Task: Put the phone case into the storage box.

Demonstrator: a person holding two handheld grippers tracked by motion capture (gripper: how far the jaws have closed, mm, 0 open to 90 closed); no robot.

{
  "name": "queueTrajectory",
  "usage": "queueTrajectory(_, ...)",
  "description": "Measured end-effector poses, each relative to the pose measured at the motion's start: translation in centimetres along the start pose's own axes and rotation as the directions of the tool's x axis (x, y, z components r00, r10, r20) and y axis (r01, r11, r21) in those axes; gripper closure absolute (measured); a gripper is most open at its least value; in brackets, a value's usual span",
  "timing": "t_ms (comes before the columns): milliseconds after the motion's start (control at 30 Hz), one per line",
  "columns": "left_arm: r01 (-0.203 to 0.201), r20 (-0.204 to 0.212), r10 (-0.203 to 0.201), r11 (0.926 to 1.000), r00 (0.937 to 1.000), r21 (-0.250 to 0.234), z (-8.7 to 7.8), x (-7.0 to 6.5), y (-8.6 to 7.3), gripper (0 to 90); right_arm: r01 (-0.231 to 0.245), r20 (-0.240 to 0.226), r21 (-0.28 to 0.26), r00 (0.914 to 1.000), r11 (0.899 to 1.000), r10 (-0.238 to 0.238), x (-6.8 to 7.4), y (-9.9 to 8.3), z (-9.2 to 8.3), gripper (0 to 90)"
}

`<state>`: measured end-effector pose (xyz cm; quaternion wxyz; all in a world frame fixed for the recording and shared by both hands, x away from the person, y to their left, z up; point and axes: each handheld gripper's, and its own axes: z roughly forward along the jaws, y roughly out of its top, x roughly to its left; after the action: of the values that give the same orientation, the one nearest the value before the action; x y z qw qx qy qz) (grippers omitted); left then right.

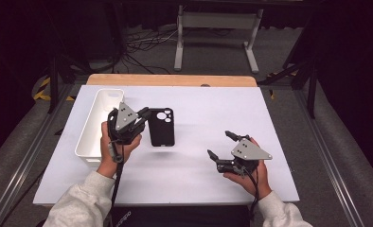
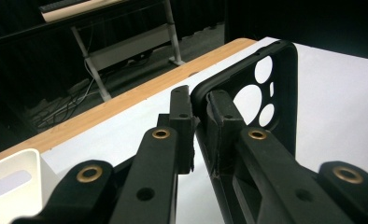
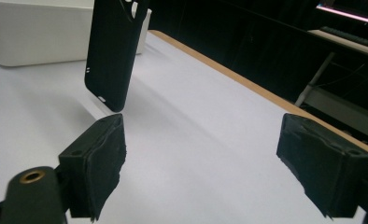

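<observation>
Overhead, the left gripper (image 1: 144, 115) pinches the black phone case (image 1: 161, 126) by its edge, lifted beside the white bin (image 1: 99, 124). Its own view confirms the clamp. Alongside, the right gripper (image 3: 201, 163) gapes empty; next, likely carry the case binward.

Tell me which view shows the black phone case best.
The high view: the whole phone case shows, camera cutouts included, with the left gripper at its corner. The left gripper view shows its cutout end pinched between the fingers; the right gripper view shows its lower part lifted off the table.
</observation>
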<state>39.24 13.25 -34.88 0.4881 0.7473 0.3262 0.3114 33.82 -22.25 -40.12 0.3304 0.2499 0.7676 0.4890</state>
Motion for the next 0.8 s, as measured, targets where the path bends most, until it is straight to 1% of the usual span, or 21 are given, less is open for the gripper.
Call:
queueTrajectory(67,0.001,-0.002,-0.001,1.0000,1.0000,-0.002,0.0,0.2,0.1,82.3,0.005,0.001,0.008,1.0000,1.000,-0.005,0.0,-0.3,-0.1,15.7)
queueTrajectory(133,-0.001,-0.003,0.000,1.0000,1.0000,-0.003,-0.1,0.3,0.2,82.2,-0.008,-0.006,0.013,0.9999,1.000,0.008,-0.1,-0.6,-0.2,15.0)
queueTrajectory(233,0.001,-0.005,-0.001,1.0000,1.0000,-0.007,-0.2,0.4,0.3,82.2,0.003,0.004,0.024,1.0000,1.000,-0.003,0.0,-0.9,-0.2,14.6)
queueTrajectory(300,0.001,-0.007,-0.001,0.9999,1.0000,-0.012,-0.4,0.6,0.4,82.2,0.005,0.001,0.027,1.0000,1.000,-0.005,0.1,-1.2,-0.4,14.1)
queueTrajectory(367,0.002,-0.009,-0.002,0.9998,1.0000,-0.018,-0.6,0.8,0.6,82.2,0.010,0.008,0.043,0.9999,0.999,-0.010,0.3,-1.4,-0.5,13.8)
queueTrajectory(467,-0.004,-0.017,0.004,0.9997,0.9998,-0.023,-0.9,1.1,0.9,82.2,0.003,0.007,0.039,1.0000,0.999,-0.003,0.5,-1.5,-0.7,13.5)
queueTrajectory(500,-0.002,-0.021,0.001,0.9997,0.9998,-0.026,-1.1,1.2,1.1,82.2,0.006,0.013,0.033,0.9999,0.999,-0.006,0.7,-1.6,-0.8,13.1)
queueTrajectory(600,-0.002,-0.021,0.001,0.9996,0.9998,-0.028,-1.2,1.4,1.4,82.2,-0.002,0.016,0.023,0.9999,1.000,0.001,0.8,-1.6,-0.8,12.7)
queueTrajectory(633,-0.015,-0.028,0.014,0.9994,0.9995,-0.031,-1.5,1.7,1.7,82.3,-0.002,0.014,0.021,0.9999,1.000,0.001,0.9,-1.5,-0.8,12.7)
queueTrajectory(667,-0.015,-0.028,0.014,0.9994,0.9995,-0.031,-1.5,1.7,1.7,82.3,-0.002,0.014,0.021,0.9999,1.000,0.001,0.9,-1.5,-0.8,12.7)
queueTrajectory(700,-0.005,-0.027,0.004,0.9992,0.9996,-0.039,-1.6,1.8,1.8,82.3,-0.001,0.010,0.019,0.9999,1.000,0.001,0.9,-1.6,-0.7,12.7)
queueTrajectory(733,-0.002,-0.027,0.001,0.9992,0.9996,-0.040,-1.6,1.9,1.9,82.3,0.001,0.010,0.020,0.9999,1.000,-0.001,0.9,-1.6,-0.7,12.7)
queueTrajectory(767,0.003,-0.024,-0.004,0.9988,0.9997,-0.049,-1.8,2.4,2.2,82.3,0.001,0.011,0.026,0.9999,1.000,-0.001,1.0,-1.7,-0.6,12.7)
queueTrajectory(800,0.003,-0.024,-0.004,0.9988,0.9997,-0.049,-1.8,2.4,2.2,82.2,0.001,0.011,0.026,0.9999,1.000,-0.001,1.0,-1.7,-0.6,12.7)
